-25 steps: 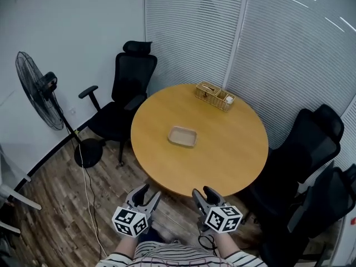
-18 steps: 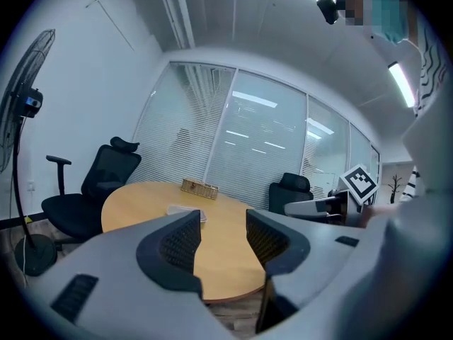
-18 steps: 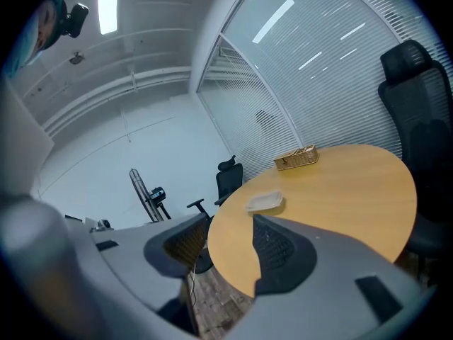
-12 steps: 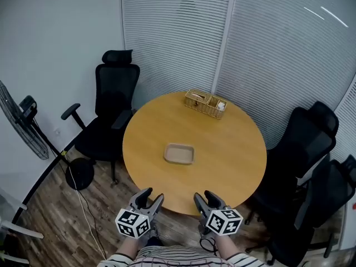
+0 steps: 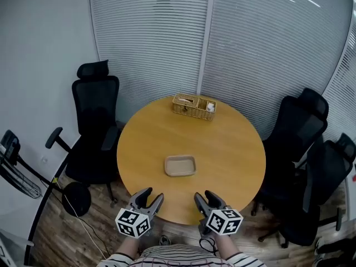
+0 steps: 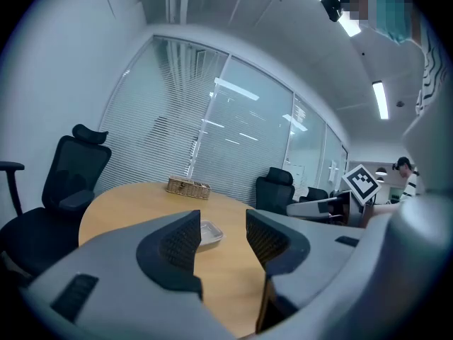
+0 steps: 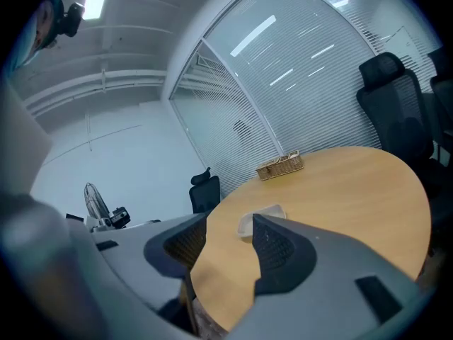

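A round wooden table (image 5: 222, 154) stands before me. At its middle lies a shallow beige tray (image 5: 180, 165), which also shows as the tray (image 6: 210, 233) in the left gripper view and the tray (image 7: 259, 218) in the right gripper view. A wicker basket (image 5: 193, 106) sits at the far edge. My left gripper (image 5: 149, 196) and right gripper (image 5: 205, 197) hover side by side at the table's near edge. Both are open and hold nothing. The left gripper (image 6: 221, 241) and right gripper (image 7: 230, 245) both aim across the tabletop toward the tray.
Black office chairs stand around the table: one chair (image 5: 95, 127) at the left, two chairs (image 5: 295, 132) at the right. A standing fan (image 5: 16, 171) is at the far left with its cable on the wood floor. Glass walls with blinds (image 5: 167, 43) close the back.
My view has swung and moved closer to the table, so the fan slid toward the left edge. Both grippers kept their open pose in front of me.
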A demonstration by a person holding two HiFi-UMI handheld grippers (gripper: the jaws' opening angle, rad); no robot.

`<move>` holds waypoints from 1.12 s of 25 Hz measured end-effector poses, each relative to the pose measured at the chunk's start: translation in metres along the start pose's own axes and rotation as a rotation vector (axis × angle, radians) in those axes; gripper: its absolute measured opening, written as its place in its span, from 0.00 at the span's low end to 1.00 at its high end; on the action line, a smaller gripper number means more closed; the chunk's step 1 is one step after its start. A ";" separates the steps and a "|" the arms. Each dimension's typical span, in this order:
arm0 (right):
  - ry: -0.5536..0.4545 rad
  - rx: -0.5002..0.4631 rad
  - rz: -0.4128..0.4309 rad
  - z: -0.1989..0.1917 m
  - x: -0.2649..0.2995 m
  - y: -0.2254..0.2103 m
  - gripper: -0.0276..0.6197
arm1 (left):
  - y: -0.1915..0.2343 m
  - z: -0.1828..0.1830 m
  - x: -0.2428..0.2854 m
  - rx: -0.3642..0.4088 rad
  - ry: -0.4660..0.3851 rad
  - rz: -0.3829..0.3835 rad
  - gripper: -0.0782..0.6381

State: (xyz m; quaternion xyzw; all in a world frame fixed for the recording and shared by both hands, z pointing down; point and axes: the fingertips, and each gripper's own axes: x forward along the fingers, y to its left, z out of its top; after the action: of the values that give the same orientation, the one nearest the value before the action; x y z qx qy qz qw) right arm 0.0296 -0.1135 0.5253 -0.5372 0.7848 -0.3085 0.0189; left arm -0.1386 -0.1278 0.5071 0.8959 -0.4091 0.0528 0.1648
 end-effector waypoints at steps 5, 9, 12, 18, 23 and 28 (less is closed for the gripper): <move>-0.032 0.039 -0.078 -0.005 0.014 0.002 0.37 | 0.030 0.002 0.011 0.006 0.028 -0.065 0.36; -0.035 0.033 -0.125 -0.004 0.022 -0.003 0.37 | 0.047 0.003 0.021 -0.005 0.034 -0.090 0.36; -0.033 0.028 -0.146 -0.001 0.027 -0.010 0.37 | 0.053 0.002 0.028 -0.007 0.038 -0.097 0.36; -0.018 0.016 -0.153 0.008 0.051 -0.033 0.37 | 0.070 0.005 0.048 -0.001 0.023 -0.066 0.36; 0.030 -0.024 -0.141 0.016 0.071 -0.055 0.36 | 0.079 0.006 0.072 -0.006 0.023 -0.028 0.36; 0.076 -0.042 -0.119 0.021 0.097 -0.079 0.36 | 0.090 0.001 0.104 -0.021 0.030 0.009 0.36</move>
State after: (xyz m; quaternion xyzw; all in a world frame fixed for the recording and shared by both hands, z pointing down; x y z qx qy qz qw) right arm 0.0622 -0.2247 0.5779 -0.5709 0.7580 -0.3126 -0.0406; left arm -0.1378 -0.2577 0.5523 0.8915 -0.4110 0.0628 0.1802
